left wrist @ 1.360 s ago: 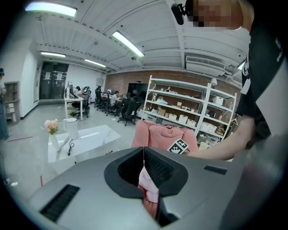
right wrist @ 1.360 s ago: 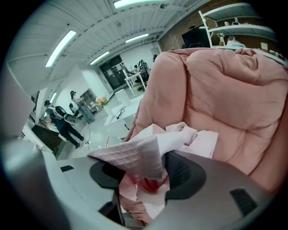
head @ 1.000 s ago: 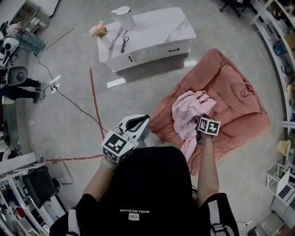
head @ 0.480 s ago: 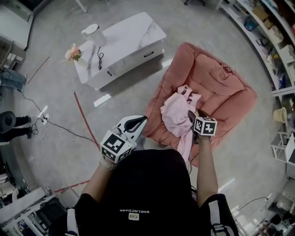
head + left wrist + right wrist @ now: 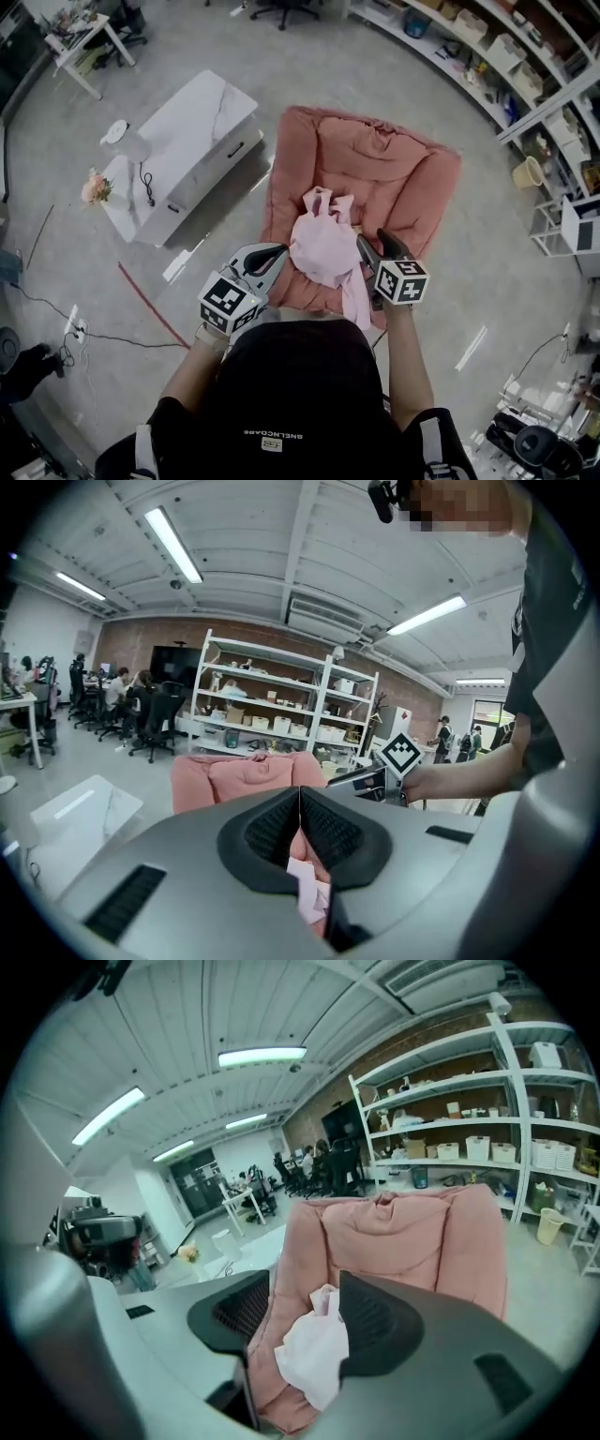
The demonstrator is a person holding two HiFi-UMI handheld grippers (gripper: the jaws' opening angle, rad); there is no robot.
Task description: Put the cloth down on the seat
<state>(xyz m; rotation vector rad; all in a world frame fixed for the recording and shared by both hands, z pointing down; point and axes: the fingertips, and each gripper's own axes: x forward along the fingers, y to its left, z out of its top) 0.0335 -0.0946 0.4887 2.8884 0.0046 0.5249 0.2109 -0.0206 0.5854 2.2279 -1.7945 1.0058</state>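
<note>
A pale pink cloth (image 5: 323, 246) lies bunched over the front of the salmon-pink cushioned seat (image 5: 375, 173), and a strip of it trails down past the seat's front edge. My right gripper (image 5: 375, 247) is at the cloth's right side. In the right gripper view it (image 5: 305, 1279) is open, and the cloth (image 5: 314, 1349) rests against its right jaw with the seat (image 5: 403, 1232) behind. My left gripper (image 5: 274, 255) is at the cloth's left edge. In its own view that gripper (image 5: 300, 794) is shut, with cloth (image 5: 307, 892) showing below the closed tips.
A white marble-top low table (image 5: 183, 155) stands left of the seat, with flowers (image 5: 94, 187) and a corded white appliance (image 5: 122, 141) on it. Shelving (image 5: 525, 84) curves along the right. A red tape line (image 5: 150, 309) and a cable (image 5: 56, 319) cross the floor at left.
The person has turned to face the seat, which now lies straight ahead. Both grippers have come together at the cloth; the left one, earlier apart from it, now reaches its left edge.
</note>
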